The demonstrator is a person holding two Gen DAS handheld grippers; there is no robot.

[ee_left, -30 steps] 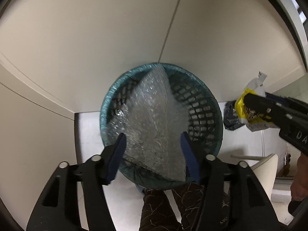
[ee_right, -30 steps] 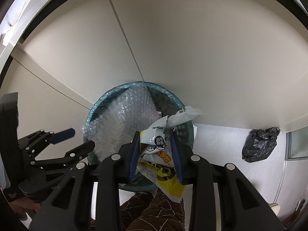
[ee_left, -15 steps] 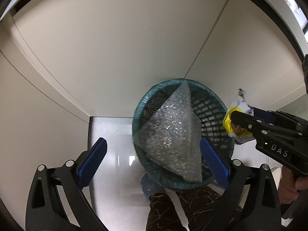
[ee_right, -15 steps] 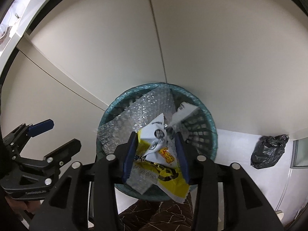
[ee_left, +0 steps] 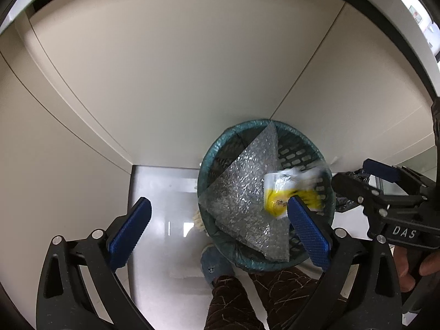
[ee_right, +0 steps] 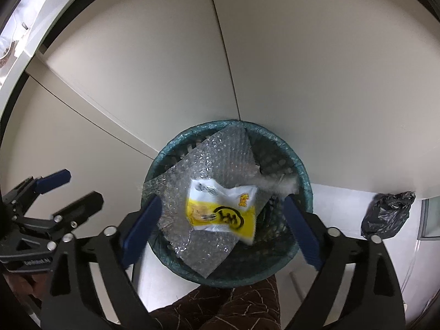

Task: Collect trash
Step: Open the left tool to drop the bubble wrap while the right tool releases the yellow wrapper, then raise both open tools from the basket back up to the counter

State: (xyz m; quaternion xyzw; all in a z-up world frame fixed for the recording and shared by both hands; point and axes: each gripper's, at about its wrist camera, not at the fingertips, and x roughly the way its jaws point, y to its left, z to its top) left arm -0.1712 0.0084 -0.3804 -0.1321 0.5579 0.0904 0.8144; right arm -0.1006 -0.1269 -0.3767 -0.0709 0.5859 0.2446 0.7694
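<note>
Now, in the left wrist view, the left gripper (ee_left: 220, 225) stands wide with nothing between its blue pads (ee_left: 129, 227). The green basket (ee_left: 242, 261) sits right of the middle of the frame, in the corner where two pale walls (ee_left: 165, 68) meet. A sheet of bubble wrap (ee_left: 244, 192) lies inside it. The yellow and white snack bag (ee_left: 288, 195) looks blurry on the right side of the basket, so I think it is dropping in. The right gripper (ee_left: 365, 176) shows at the right edge of the frame, with no bag in it.

Next, in the right wrist view, the right gripper (ee_right: 220, 220) is opening its jaws, and the pads do not press on anything. The snack bag (ee_right: 222, 209) is in the middle of the frame, on top of the bubble wrap (ee_right: 209, 165), inside the basket (ee_right: 299, 165). The left gripper (ee_right: 68, 187) waits at the left edge. A black bag (ee_right: 387, 214) lies on the floor at the right.

To do this step well, I think the right gripper should wait above the middle of the basket until the bag lands. The bubble wrap slopes, so the bag could slide toward the rim.
</note>
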